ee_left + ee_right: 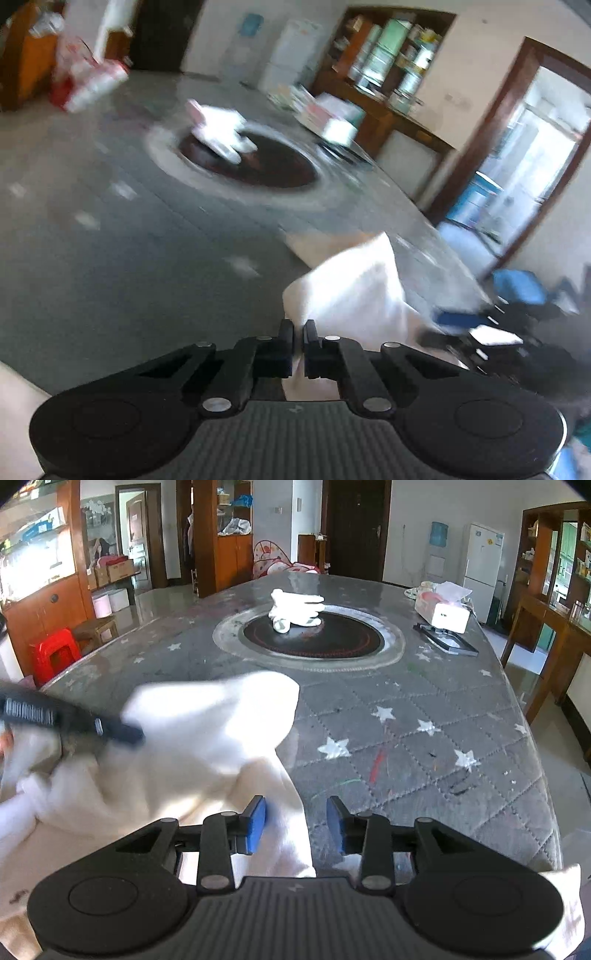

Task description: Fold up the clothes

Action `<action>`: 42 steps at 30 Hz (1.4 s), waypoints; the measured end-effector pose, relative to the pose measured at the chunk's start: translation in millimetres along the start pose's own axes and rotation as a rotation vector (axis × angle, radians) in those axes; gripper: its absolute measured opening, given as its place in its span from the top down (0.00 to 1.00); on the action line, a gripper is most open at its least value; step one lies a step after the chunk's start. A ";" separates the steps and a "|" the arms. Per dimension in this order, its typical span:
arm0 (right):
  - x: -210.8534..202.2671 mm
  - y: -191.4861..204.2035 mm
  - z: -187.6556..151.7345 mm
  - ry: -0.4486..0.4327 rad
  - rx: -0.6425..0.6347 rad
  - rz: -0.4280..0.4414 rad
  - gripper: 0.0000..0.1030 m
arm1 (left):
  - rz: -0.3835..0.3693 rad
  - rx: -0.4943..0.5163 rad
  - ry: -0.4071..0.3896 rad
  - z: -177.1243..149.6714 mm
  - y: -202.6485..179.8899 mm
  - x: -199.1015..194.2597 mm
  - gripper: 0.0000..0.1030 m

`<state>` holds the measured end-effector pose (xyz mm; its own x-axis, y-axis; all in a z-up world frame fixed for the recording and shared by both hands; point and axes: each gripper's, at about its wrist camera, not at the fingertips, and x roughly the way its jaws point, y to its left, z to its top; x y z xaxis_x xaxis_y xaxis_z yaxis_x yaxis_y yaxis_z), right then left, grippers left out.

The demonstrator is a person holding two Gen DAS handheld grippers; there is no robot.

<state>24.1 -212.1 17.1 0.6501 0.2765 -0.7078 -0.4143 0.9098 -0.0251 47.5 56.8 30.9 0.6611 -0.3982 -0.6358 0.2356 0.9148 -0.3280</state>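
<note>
1. On the near edge of the table [424, 701] lies the white garment [207, 716], rumpled, one flap lifted off the quilted cover. The left gripper [298, 326] has its fingers nearly closed on a bit of this cloth; in the right view it shows as a dark blurred bar at the garment's left side [74, 720]. Biggest risk — the pinch looks thin, only an edge between the pads, so a quick pull could slide the cloth out and drop the flap into a crooked heap.

2. At the front, part of the garment hangs over the table edge toward the person. If the lifted flap is carried far forward, I judge the hanging weight may drag the whole piece off the cover.

3. Right gripper [296, 825] — fingers wide apart, nothing between them; its left pad [256, 825] sits just against a ridge of cloth, the right pad over bare cover. Closing here would catch only that ridge, or several layers at once, and the fold line would come out skewed.

4. Left view is smeared by motion, so I cannot tell how many layers are gripped. A multi-layer grab would bunch the fold.

5. Farther off, a bundle [295, 609] of white cloth rests on the dark disc [343, 642], and a box [448, 618] stands near the right edge — both well apart from the garment, so a wide swing is the only way to disturb them.
</note>
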 end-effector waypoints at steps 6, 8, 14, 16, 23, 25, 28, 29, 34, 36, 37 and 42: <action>-3.1 -1.2 -3.3 0.019 -0.010 -0.018 0.59 | 0.314 0.040 -0.130 24.8 38.0 -32.5 0.95; -4.6 0.0 -2.1 0.025 -0.019 -0.026 0.58 | 0.373 0.004 -0.118 27.8 57.7 -37.8 0.96; -8.4 6.0 15.3 -0.017 -0.031 0.016 0.60 | 0.381 -0.065 -0.053 10.2 90.3 -36.2 0.96; -2.2 6.7 28.4 -0.027 -0.035 0.025 0.61 | 0.382 -0.064 -0.050 5.3 92.1 -38.0 0.96; 44.3 7.3 73.3 0.006 -0.029 0.094 0.61 | 0.371 -0.082 -0.042 2.9 98.8 -43.6 0.93; 60.6 8.8 81.5 0.016 -0.022 0.113 0.61 | 0.359 -0.088 -0.039 4.6 99.9 -43.7 0.91; 79.9 13.0 87.8 0.023 -0.023 0.145 0.61 | 0.361 -0.074 -0.037 6.3 96.1 -43.1 0.71; 85.3 15.4 88.9 0.025 -0.020 0.158 0.62 | 0.364 -0.070 -0.038 7.0 94.7 -42.6 0.61; 93.3 25.6 89.3 0.012 -0.058 0.140 0.93 | 0.365 -0.042 -0.016 9.3 92.2 -31.6 0.65; 91.5 28.2 88.3 -0.003 -0.078 0.113 0.95 | 0.366 -0.034 -0.013 11.0 91.8 -26.4 0.78; 90.6 29.5 87.8 -0.011 -0.089 0.099 0.95 | 0.365 -0.024 -0.014 12.9 91.0 -23.9 0.83; 83.7 15.4 83.9 -0.020 -0.079 -0.038 0.95 | 0.373 0.040 -0.027 33.8 81.8 0.0 0.93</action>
<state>125.6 -149.0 16.7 0.6788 0.2487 -0.6910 -0.4370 0.8930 -0.1079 90.8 133.9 27.6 0.7255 -0.0354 -0.6873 0.0022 0.9988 -0.0490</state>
